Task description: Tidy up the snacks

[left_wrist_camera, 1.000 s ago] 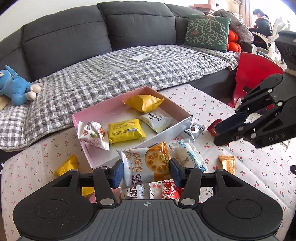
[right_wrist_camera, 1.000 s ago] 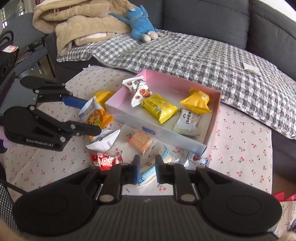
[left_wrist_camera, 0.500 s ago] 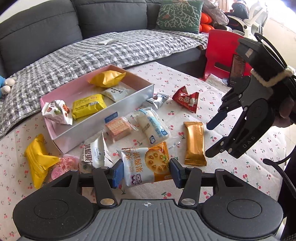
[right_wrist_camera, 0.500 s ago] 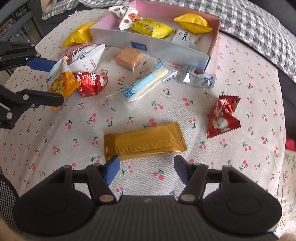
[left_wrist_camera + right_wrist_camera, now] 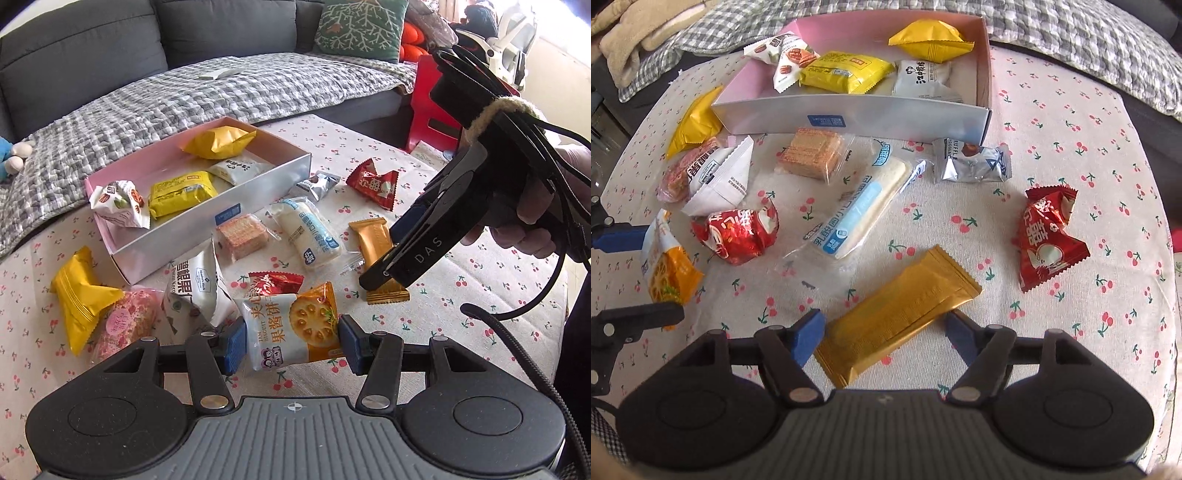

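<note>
My left gripper (image 5: 291, 343) is shut on a white-and-orange jam biscuit pack (image 5: 295, 328), held just above the table in front of the pink box (image 5: 258, 195). From the right wrist view that gripper (image 5: 631, 277) and its pack (image 5: 668, 273) sit at the left edge. My right gripper (image 5: 882, 330) points steeply down with its jaws opening. A gold bar wrapper (image 5: 897, 314) lies flat on the cloth between them, and neither pad presses on it. The left wrist view shows the right gripper (image 5: 391, 258) over the gold bar (image 5: 371, 236). The box (image 5: 886, 118) holds several packs.
Loose on the cherry-print cloth are a red pack (image 5: 1049, 240), a silver truffle pack (image 5: 971, 166), a long white pack (image 5: 857, 206), a wafer pack (image 5: 812, 153), a second red pack (image 5: 738, 232) and a white triangular pack (image 5: 720, 181). A grey sofa (image 5: 110, 48) stands behind.
My right gripper has dropped toward the table and its jaws have spread from nearly shut to wide around the gold bar. My left gripper has carried the biscuit pack lower, away from the box.
</note>
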Demonstrator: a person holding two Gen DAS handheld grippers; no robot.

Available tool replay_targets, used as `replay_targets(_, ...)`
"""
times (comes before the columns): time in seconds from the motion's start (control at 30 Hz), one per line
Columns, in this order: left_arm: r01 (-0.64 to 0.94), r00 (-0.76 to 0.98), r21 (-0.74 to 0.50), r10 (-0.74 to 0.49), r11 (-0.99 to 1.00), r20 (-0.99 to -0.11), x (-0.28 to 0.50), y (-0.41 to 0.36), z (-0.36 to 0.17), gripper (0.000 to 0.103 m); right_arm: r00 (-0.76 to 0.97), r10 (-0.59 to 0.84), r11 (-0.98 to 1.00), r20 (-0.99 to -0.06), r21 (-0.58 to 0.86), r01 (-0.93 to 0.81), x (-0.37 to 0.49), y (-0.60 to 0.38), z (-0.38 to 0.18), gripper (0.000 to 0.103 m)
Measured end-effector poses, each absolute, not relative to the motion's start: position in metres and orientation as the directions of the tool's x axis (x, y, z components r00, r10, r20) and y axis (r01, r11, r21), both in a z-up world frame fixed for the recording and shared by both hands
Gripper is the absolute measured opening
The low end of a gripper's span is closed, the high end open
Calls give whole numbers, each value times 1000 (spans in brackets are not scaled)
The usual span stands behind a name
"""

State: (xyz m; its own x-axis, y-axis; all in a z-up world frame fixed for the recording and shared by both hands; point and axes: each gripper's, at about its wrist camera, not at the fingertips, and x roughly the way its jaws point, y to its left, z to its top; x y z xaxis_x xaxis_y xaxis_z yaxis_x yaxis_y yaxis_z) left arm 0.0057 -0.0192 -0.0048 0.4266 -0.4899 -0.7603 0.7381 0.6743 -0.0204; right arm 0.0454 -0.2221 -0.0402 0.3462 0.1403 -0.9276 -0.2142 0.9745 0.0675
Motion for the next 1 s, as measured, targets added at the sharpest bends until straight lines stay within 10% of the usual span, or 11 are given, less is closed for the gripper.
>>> replay_targets(0.13, 740, 425, -15, -484, 673, -765, 5, -21, -7, 50, 382, 103, 974, -919, 16, -226, 42, -213, -42, 69)
replay_targets(0.37, 742, 420, -11, -477, 670, -772, 6, -24, -12, 50, 382, 116, 958, -917, 1, -287, 33, -224, -37, 26)
replay_targets(1.0, 736, 460, 15, -483, 677, -745, 10, -33, 0, 50, 511, 122, 963, -851, -23, -269, 17, -247, 16, 26)
